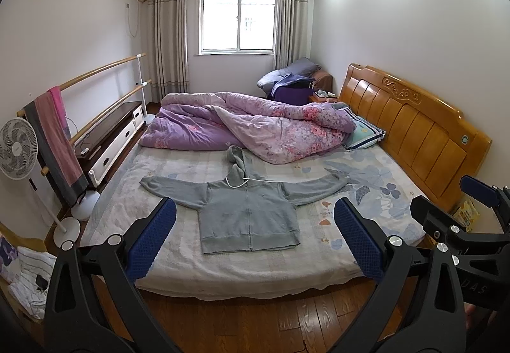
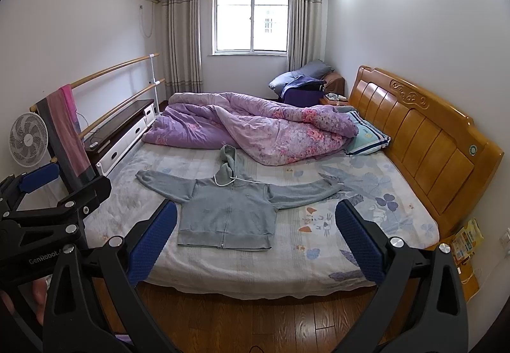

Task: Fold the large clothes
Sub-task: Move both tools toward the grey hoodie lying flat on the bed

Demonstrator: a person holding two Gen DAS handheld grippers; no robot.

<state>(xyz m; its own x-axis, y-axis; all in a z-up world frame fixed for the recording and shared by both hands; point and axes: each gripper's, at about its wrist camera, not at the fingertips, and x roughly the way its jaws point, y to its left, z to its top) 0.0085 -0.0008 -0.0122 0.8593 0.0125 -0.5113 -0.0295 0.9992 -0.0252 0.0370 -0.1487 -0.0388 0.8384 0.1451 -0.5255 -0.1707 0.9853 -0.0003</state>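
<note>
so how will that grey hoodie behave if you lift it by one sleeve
The hoodie will probably flop and drape, since it lies flat, limp fabric. Its spread sleeves and hood will likely dangle. It looks thick, so perhaps fairly heavy and unlikely to slip.

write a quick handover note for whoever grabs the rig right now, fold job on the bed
Left gripper: open, empty, held off the foot of the bed.
Right gripper: open, empty, beside the left one.
Grey hoodie: flat on the bed sheet, zip side up, both sleeves spread out, hood toward the purple quilt.
Done: hoodie laid out; no fold made.
Left: fold the sleeves in, then the body.
</note>
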